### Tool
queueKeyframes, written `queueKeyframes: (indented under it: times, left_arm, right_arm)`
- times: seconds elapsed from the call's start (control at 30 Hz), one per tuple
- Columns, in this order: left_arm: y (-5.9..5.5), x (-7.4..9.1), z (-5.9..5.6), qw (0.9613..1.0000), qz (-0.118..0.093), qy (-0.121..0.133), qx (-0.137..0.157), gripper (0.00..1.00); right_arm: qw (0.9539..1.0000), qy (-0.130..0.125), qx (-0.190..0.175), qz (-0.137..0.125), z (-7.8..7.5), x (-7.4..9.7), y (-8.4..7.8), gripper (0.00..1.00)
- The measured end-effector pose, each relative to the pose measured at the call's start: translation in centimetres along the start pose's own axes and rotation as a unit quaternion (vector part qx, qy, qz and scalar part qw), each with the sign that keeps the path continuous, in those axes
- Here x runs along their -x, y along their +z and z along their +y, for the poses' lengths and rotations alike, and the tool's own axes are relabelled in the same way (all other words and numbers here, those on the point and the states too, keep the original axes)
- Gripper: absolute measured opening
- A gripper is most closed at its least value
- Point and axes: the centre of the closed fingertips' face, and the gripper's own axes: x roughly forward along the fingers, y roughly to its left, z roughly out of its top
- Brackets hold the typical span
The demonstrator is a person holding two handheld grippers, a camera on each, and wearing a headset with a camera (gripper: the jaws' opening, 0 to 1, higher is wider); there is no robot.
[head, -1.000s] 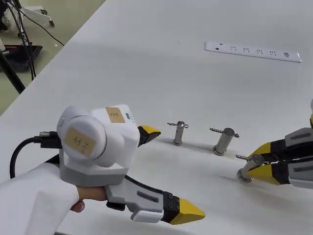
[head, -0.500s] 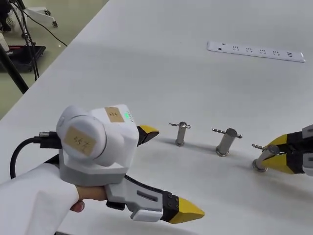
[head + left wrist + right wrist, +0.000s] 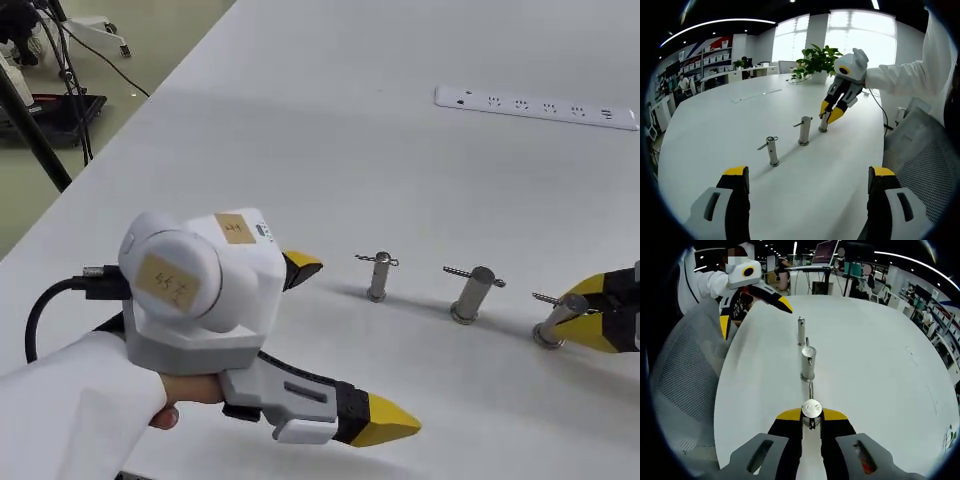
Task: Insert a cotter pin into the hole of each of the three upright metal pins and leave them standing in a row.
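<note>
Pins-wise, looking at three uprights in a row mid-table, each with a cotter poking sideways through the top, as far as can be made out.

Closest in: left gripper hanging over the near side of the table, jaws spread wide, holding nothing, well apart from the row. Next out, left pin and mid pin, both free-standing, nothing touching them. Then end pin over on the right, with right gripper pinched narrow around its head, one yellow tip either side.

Reckon on this being the tail end of the job: last cotter seemingly seated, so probably just settling that pin into line. Next move, at a guess: ease those jaws apart gently and back straight out, no sideways drag. Otherwise a fair risk of tipping it into the mid pin nearby. No telling from here about the base, flat or not.

Room-wise, loads. Mesh chair tucked against the near edge, only worth minding when pulling an arm back. Bare white top all round the row, nothing close behind it. Further out, power strip, well clear. Left table edge far off, floor and cables beyond, nowhere near the pins.
</note>
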Motion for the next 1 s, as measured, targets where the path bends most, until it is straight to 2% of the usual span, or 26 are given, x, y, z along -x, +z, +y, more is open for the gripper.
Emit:
queueKeyframes:
  times: [0.23, 0.27, 0.37, 0.53, 0.77, 0.93, 1.0]
  left_arm:
    - [-0.13, -0.06, -0.39, 0.9999, 0.008, -0.010, -0.002, 0.97]
    - [-0.21, -0.11, -0.53, 0.9999, 0.011, -0.012, -0.001, 0.95]
    - [-0.30, -0.21, -0.65, 0.9998, 0.014, -0.014, -0.003, 0.95]
    - [-0.26, -0.22, -0.70, 0.9998, 0.015, -0.013, -0.002, 0.95]
    - [-0.21, -0.25, -0.64, 0.9998, 0.018, -0.011, -0.005, 0.96]
    - [-0.04, -0.12, -0.59, 0.9998, 0.015, -0.010, -0.003, 0.96]
    - [-0.02, -0.06, -0.51, 0.9999, 0.014, -0.008, -0.003, 0.96]
  right_arm:
    - [0.9998, 0.008, 0.018, 0.002, -0.38, 0.05, -0.08, 0.07]
    - [0.9999, 0.013, 0.004, 0.003, -0.45, 0.06, -0.10, 0.08]
    - [0.9998, 0.016, 0.014, -0.002, -0.42, 0.08, -0.12, 0.08]
    - [0.9994, 0.017, 0.029, -0.002, -0.38, 0.09, -0.14, 0.08]
    - [0.9995, 0.012, 0.028, 0.001, -0.62, 0.10, -0.22, 0.10]
    - [0.9998, 0.006, 0.014, -0.016, -0.47, 0.43, 0.20, 0.17]
    - [0.9994, -0.005, 0.008, -0.032, -0.53, 0.66, 0.62, 0.20]
